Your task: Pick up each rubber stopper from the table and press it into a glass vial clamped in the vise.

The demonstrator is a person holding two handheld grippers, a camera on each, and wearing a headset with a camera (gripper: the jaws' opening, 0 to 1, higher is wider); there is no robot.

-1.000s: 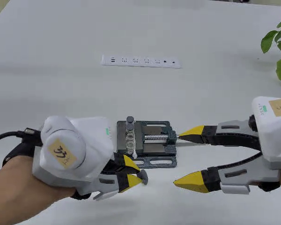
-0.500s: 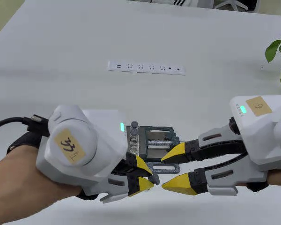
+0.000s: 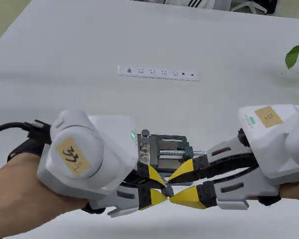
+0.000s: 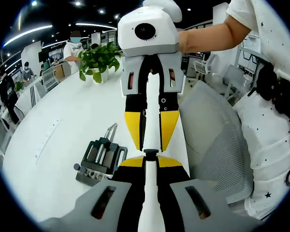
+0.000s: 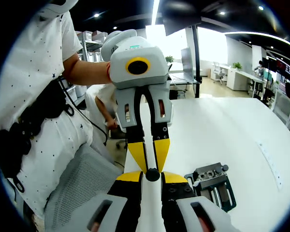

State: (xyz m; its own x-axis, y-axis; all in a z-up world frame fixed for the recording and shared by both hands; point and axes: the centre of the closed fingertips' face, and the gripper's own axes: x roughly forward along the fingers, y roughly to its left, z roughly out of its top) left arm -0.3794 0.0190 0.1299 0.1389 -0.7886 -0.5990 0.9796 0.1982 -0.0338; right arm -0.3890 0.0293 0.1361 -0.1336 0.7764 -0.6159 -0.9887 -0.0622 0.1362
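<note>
We see the left gripper (image 3: 162,190), white housing and yellow-tipped jaws, clamped on a small dark grey rubber stopper (image 3: 167,191); the right gripper (image 3: 172,189) meets it tip to tip, jaws narrowed around the same stopper, contact unclear; just behind, a dark metal vise (image 3: 170,152) on the white table (image 3: 65,59) grips clear glass vials (image 3: 144,155); a flat white power strip (image 3: 158,72) lies well beyond.

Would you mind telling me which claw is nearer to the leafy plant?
Right. The right claw lies toward the plant; the left claw meets it from the far side.
</note>
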